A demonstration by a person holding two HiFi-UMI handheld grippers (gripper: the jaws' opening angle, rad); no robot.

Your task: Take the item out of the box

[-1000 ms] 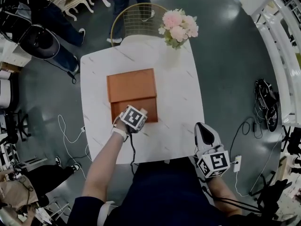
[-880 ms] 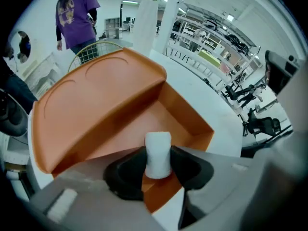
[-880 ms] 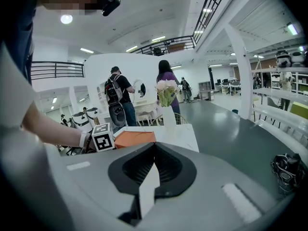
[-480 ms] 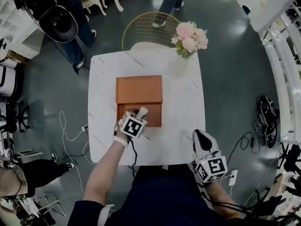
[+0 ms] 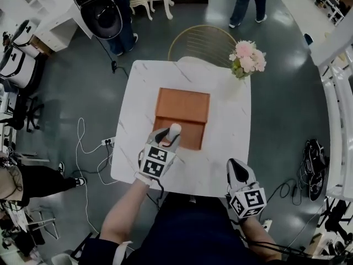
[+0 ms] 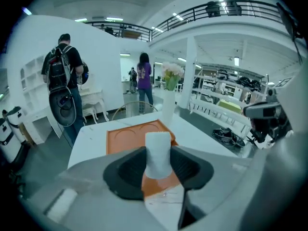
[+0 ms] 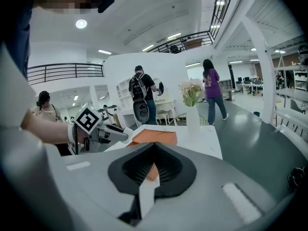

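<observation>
Left gripper view, nearest thing first: what do the jaws hold? asks Ana.

Bo: The left gripper point(image 6: 159, 170) is clamped on the white, round-topped stub of an item point(image 6: 158, 146). It stands upright with a pad on either flank, and I judge it already lifted off the flat orange box point(image 6: 126, 136) behind it.

Ana: And the other hand?

Bo: The right gripper point(image 7: 154, 158) hangs at 5 o'clock, off the near edge of the white marble-patterned table point(image 5: 229, 148). Its jaws are drawn together with nothing between them.

Ana: So how should the carry go?

Bo: Keep the squeeze even and the item upright, since a short, smooth stub like that could pivot between the pads. Rise straight until it is surely past the box wall, then swing toward the bare marble at 3 o'clock of the box and set it down flat before letting go.

Ana: Anything to steer clear of?

Bo: The white vase of pink flowers point(image 5: 247, 59) stands at 1 o'clock on the far corner, so stop well short of it. The gold wire chair point(image 5: 201, 40) at 12 o'clock is beyond the table and out of the way.
</observation>
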